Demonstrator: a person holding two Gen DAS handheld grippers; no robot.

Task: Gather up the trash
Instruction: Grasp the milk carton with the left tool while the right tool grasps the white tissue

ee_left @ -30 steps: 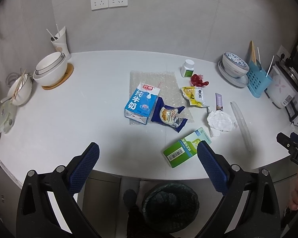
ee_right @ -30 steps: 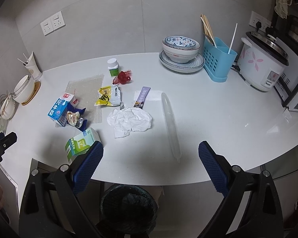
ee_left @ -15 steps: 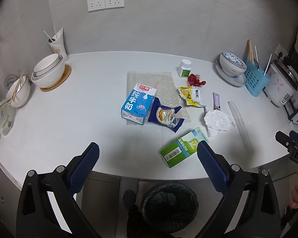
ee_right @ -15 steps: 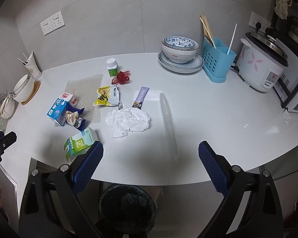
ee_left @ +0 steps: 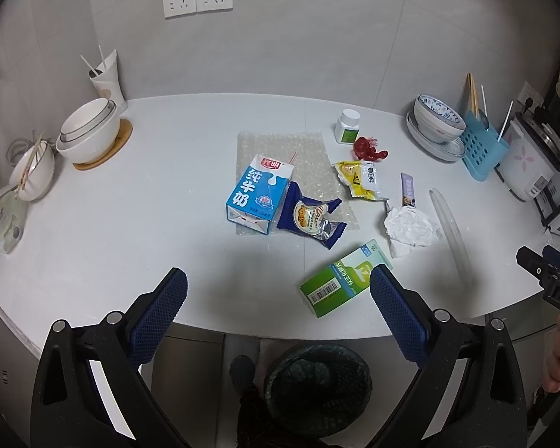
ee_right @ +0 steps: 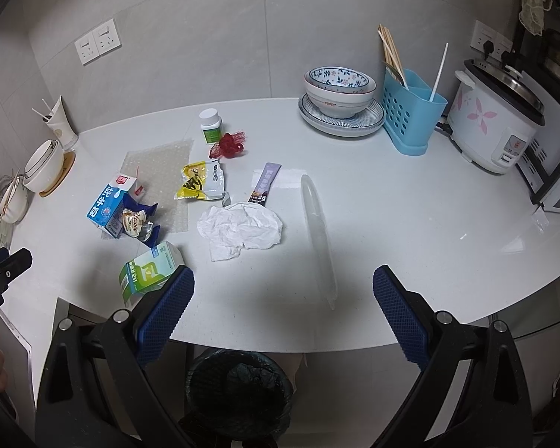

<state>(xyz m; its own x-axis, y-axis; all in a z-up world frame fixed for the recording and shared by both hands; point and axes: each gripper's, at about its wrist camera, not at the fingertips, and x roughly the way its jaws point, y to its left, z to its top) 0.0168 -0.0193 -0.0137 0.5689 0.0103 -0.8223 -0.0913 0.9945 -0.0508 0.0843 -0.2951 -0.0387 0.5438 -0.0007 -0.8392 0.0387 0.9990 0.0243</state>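
A home kitchen: a rice cooker (ee_right: 494, 119), stacked bowls (ee_right: 339, 91) and a blue chopstick holder (ee_right: 410, 112) stand on a white desk (ee_right: 392, 224) against a tiled wall.

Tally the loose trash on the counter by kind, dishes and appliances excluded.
Cartons and boxes: 2, milk carton, green box
Wrappers and sachets: 3, blue wrapper, yellow wrapper, purple sachet
Plastic film: 2, bubble wrap, clear sleeve
Tissue: 1
Red netting: 1
Bottle: 1
Total: 10
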